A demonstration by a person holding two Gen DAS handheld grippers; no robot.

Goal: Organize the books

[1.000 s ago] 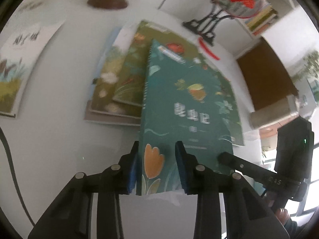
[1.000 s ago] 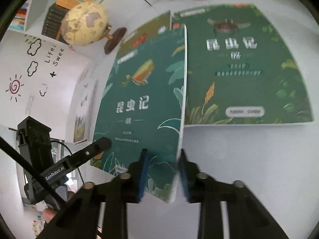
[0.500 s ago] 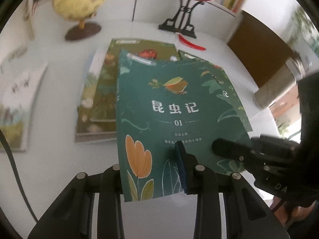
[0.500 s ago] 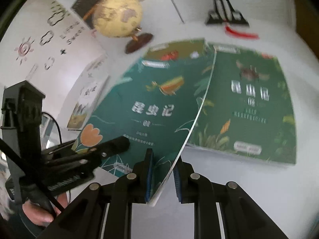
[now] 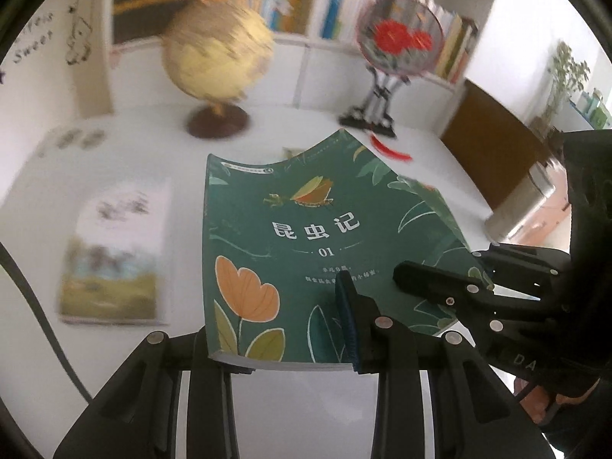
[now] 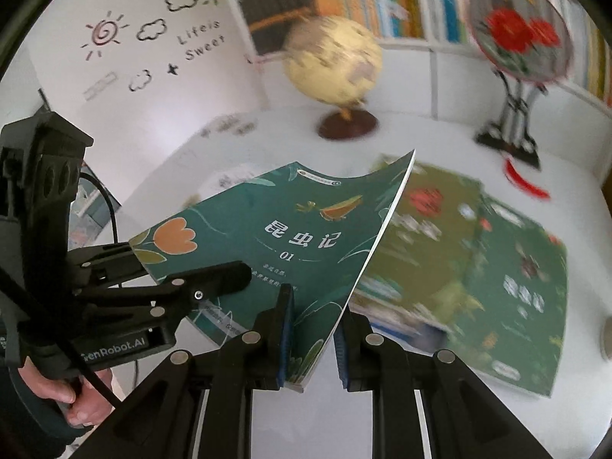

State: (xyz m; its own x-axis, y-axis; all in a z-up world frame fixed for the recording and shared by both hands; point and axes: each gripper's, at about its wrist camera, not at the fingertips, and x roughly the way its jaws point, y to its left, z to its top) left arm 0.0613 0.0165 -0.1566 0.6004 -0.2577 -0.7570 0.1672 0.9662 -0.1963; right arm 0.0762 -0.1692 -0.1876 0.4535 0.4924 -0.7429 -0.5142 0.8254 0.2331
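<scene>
The green book (image 5: 306, 248), with "01" on its cover, is in the air above the white table (image 5: 114, 145), carried by both grippers at its near edge. The left gripper (image 5: 279, 329) pinches the near edge on the side of the orange flower: 1 blue pad lies on the cover and the other finger is hidden under the book. The right gripper (image 6: 311, 329) pinches the near corner on the other side, with the thin edge of the pages between its 2 blue pads.

The book looks like a thin paperback, light and quite soft. Its far edge already curves, with the far corners higher than the middle, so it probably bends easily when it is held only from 1 side. The cover looks smooth, so it may slide between the pads if the grip is weak. A hold near the spine, or 2 holds well apart as now, seems the safest.

On the table, more green books (image 6: 478, 267) lie to the right, and another picture book (image 5: 114, 252) lies to the left. A globe (image 5: 218, 57) stands behind.
</scene>
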